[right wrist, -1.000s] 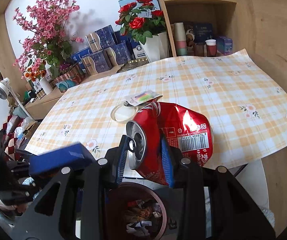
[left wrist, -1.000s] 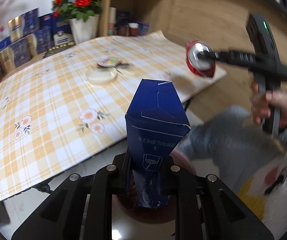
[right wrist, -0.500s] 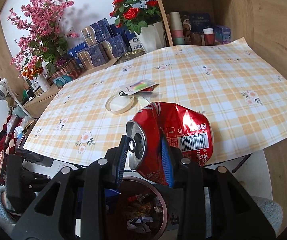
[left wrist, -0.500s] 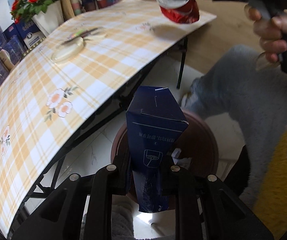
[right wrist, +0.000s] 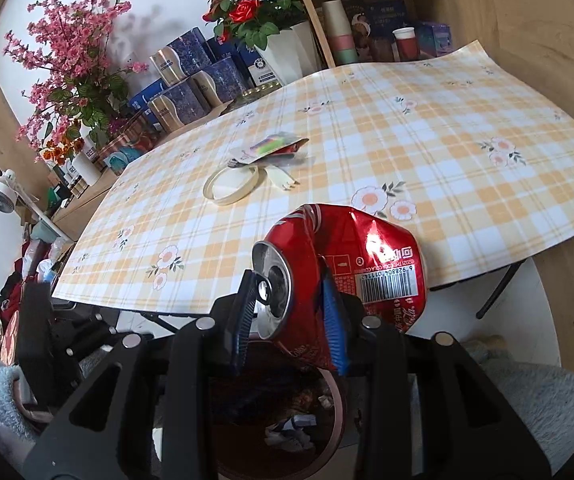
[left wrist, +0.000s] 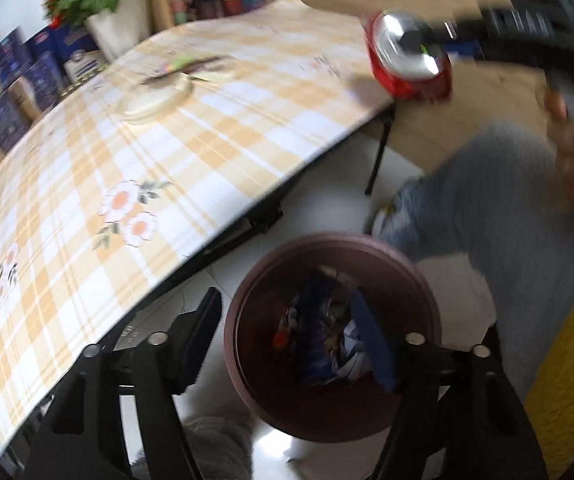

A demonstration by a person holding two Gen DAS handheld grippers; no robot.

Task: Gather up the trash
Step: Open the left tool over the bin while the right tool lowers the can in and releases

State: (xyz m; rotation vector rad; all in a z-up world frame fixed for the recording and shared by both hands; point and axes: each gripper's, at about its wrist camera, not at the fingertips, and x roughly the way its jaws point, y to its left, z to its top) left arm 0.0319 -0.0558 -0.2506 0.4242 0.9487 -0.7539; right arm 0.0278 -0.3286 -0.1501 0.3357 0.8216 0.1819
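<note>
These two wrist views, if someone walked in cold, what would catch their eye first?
Most likely the crushed red can, clamped between the pads of the right gripper in front of the checked tablecloth and above the brown trash bin. Next, the left gripper, its jaws opening with nothing between them, right over that bin, where blue and crumpled scraps already lie.

Round brown plastic waste bin (left wrist: 427, 304) gapes unobstructed directly below left gripper (left wrist: 299, 332), jaws opening; yellow-checked tablecloth edge (left wrist: 247, 200) crowds its left, grey-trousered leg (left wrist: 499, 200) its right.
</note>
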